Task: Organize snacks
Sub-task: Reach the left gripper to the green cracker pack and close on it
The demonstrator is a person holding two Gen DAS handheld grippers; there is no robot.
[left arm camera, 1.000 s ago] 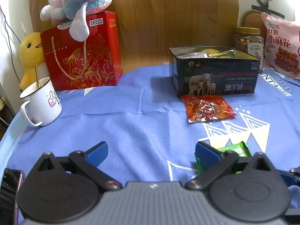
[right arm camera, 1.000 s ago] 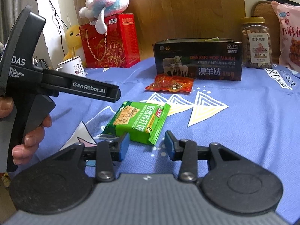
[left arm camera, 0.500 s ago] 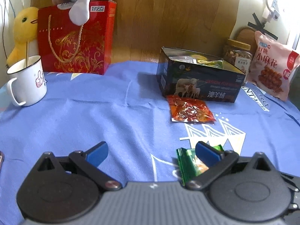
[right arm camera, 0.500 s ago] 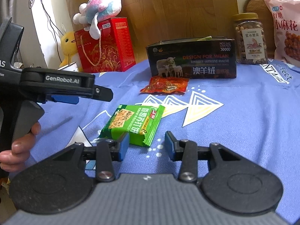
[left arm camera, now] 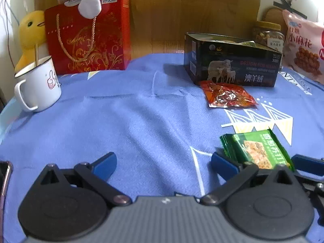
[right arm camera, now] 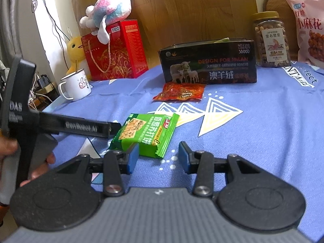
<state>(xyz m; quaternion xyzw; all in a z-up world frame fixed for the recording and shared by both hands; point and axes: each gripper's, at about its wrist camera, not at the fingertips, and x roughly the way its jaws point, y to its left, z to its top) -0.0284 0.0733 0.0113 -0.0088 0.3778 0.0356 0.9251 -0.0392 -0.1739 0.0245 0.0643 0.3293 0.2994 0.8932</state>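
Observation:
A green biscuit pack (right arm camera: pixel 145 131) lies flat on the blue cloth (right arm camera: pixel 253 131). My right gripper (right arm camera: pixel 159 158) stands open just short of the pack's near edge, its pads not touching it. My left gripper (right arm camera: pixel 110 130), held by a hand (right arm camera: pixel 8 147), comes in low from the left, its tip at the pack's left edge. In the left wrist view the left gripper (left arm camera: pixel 162 162) is open and empty, with the green pack (left arm camera: pixel 255 149) just outside its right finger. Farther back, a red snack packet (right arm camera: pixel 180 93) lies in front of an open dark box (right arm camera: pixel 208 68) holding packets.
At the back left stand a white mug (left arm camera: pixel 38 85), a red gift box (left arm camera: pixel 89 36) with a plush toy (right arm camera: pixel 109 14) on top, and a yellow duck toy (left arm camera: pixel 30 34). A nut jar (right arm camera: pixel 271 40) and a pink snack bag (right arm camera: pixel 307 26) stand at the back right. A phone (left arm camera: pixel 5 180) lies at the near left.
My left gripper has sunk and moved in toward the green pack; its tip now reaches the pack's left edge. The right gripper has kept still and the pack has not moved.

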